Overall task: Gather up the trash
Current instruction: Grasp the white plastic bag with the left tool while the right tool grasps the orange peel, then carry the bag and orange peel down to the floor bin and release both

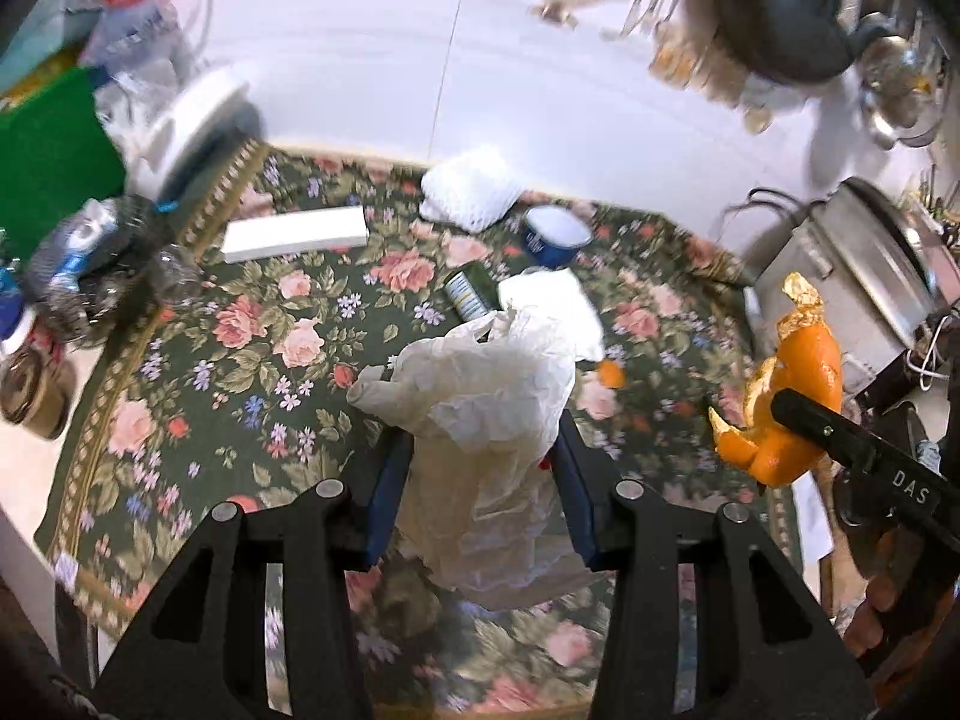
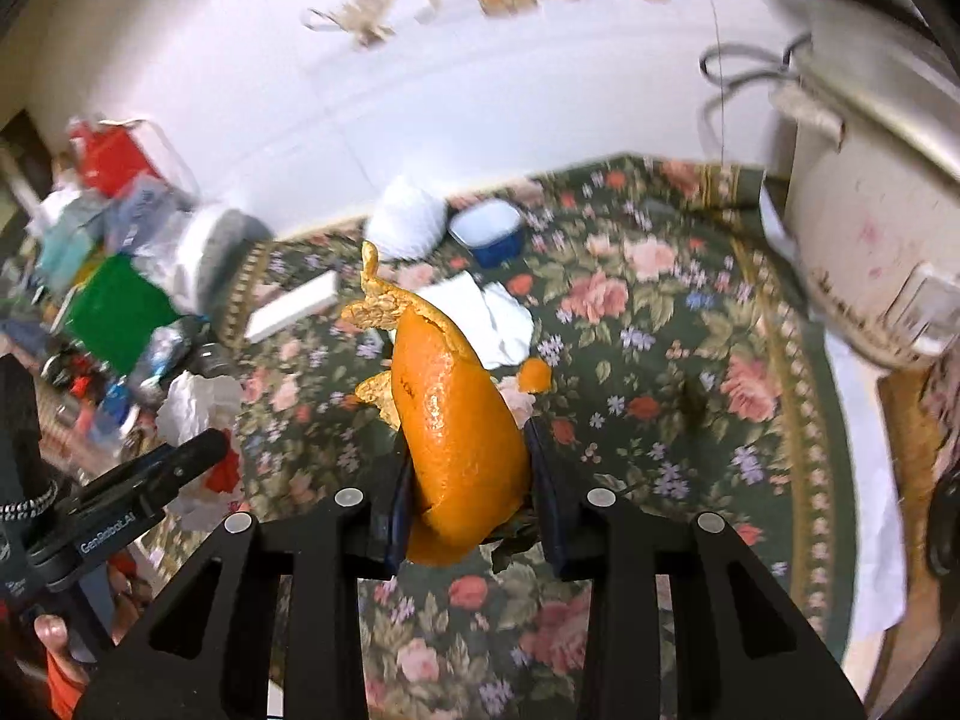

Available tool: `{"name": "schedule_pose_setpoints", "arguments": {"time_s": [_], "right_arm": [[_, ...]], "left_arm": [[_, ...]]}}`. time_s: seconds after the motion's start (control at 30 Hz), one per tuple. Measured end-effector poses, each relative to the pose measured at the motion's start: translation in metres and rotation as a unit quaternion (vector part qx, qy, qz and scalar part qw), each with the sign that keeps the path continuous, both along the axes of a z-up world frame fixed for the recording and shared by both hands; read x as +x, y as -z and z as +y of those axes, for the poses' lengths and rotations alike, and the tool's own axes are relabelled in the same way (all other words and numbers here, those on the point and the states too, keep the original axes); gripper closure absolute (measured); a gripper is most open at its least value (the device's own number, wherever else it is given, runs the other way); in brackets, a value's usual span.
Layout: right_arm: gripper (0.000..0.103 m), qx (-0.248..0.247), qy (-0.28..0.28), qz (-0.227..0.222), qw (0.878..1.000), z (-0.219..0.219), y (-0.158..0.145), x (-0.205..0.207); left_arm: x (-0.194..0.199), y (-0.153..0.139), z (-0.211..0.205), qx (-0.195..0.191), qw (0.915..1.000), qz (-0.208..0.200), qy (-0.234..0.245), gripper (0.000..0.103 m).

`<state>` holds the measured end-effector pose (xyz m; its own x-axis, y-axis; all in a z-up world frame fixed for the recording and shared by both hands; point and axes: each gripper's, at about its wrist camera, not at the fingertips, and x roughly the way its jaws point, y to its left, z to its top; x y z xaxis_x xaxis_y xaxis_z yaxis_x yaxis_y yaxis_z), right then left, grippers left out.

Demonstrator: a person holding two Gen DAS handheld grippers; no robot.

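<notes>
Orange peel (image 2: 456, 438) in right gripper (image 2: 471, 480); plastic bag (image 1: 486, 420) in left gripper (image 1: 480, 480).

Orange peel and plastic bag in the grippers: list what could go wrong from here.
1. The peel sticks far out of the right gripper; it may tear or slip out.
2. The bag hangs loose from the left gripper and could snag the tissue beneath it.

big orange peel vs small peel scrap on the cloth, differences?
The big orange peel is held off the cloth in the right gripper; the small peel scrap lies loose on the floral tablecloth. The big one is long, curled, with pale pith showing; the scrap is a small rounded bit. Both are glossy orange.
</notes>
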<state>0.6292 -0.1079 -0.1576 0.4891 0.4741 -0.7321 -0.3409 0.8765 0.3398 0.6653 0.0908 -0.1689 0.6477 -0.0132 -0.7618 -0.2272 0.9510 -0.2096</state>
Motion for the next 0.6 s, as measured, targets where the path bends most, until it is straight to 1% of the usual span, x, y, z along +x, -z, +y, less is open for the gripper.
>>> {"name": "schedule_pose_setpoints", "arguments": {"time_s": [0.13, 0.3, 0.47, 0.6], "right_arm": [[0.072, 0.01, -0.024, -0.033, 0.999, -0.009, -0.023, -0.027], [0.072, 0.025, -0.034, -0.057, 0.997, -0.016, -0.041, -0.057], [0.072, 0.032, -0.023, -0.075, 0.996, -0.017, -0.055, -0.097], [0.072, 0.026, -0.005, -0.085, 0.996, -0.013, -0.061, -0.127]], "left_arm": [[-0.03, -0.025, -0.019, 0.011, 0.9995, -0.029, -0.003, 0.057], [-0.063, -0.048, -0.029, 0.014, 0.9985, -0.054, -0.001, 0.057], [-0.095, -0.061, -0.031, 0.019, 0.9971, -0.072, 0.016, 0.057], [-0.125, -0.065, -0.026, 0.022, 0.9956, -0.082, 0.039, 0.057]]}}
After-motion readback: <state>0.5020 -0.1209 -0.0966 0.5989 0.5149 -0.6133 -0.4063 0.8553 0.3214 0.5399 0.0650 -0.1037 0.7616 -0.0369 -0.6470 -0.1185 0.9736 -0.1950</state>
